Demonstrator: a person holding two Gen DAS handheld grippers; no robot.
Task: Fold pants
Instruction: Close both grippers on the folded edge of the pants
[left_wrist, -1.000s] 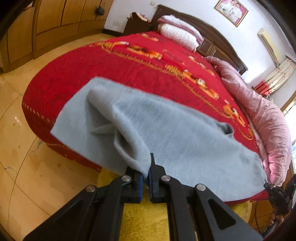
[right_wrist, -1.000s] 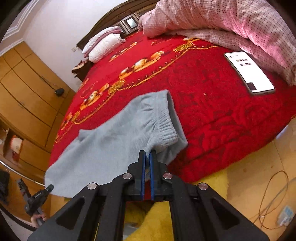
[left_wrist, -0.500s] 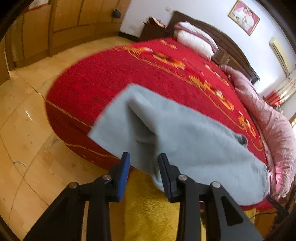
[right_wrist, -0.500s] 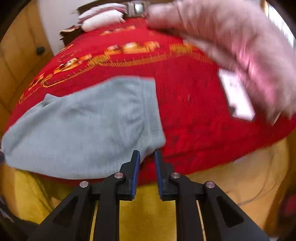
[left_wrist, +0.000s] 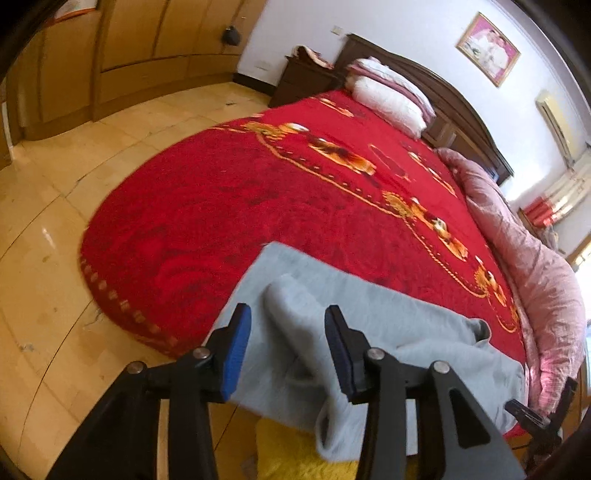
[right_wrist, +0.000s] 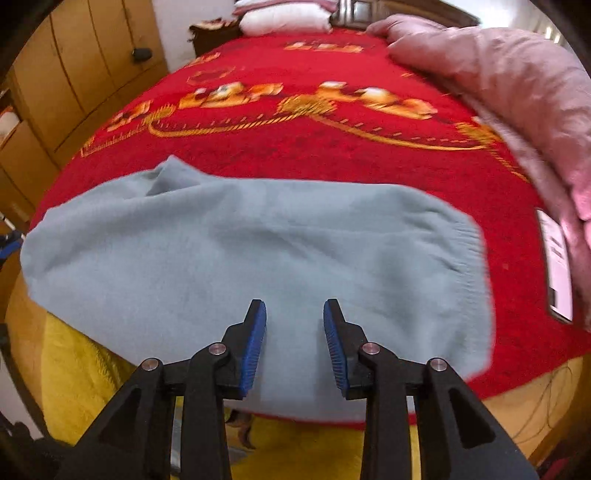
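Light grey-blue pants (right_wrist: 258, 240) lie flat across the near edge of the red bed (right_wrist: 295, 147), with the ribbed waistband at the right and part hanging over the edge. In the left wrist view the pants (left_wrist: 388, 332) have a raised fold at the leg end. My left gripper (left_wrist: 288, 332) is open, its jaws on either side of that fold, holding nothing. My right gripper (right_wrist: 294, 332) is open and empty just above the near hem of the pants.
A pink quilt (right_wrist: 517, 92) is piled along the bed's right side, with a phone (right_wrist: 557, 269) beside it. White pillows (left_wrist: 388, 99) lie at the headboard. A yellow rug (right_wrist: 74, 387) covers the floor below the bed edge. Wooden wardrobes (left_wrist: 129, 55) stand at the left.
Both grippers were shut on the pants' edge, then opened and let go. The pants dropped flat onto the bed. Both grippers have opened wider and swung across the pants.
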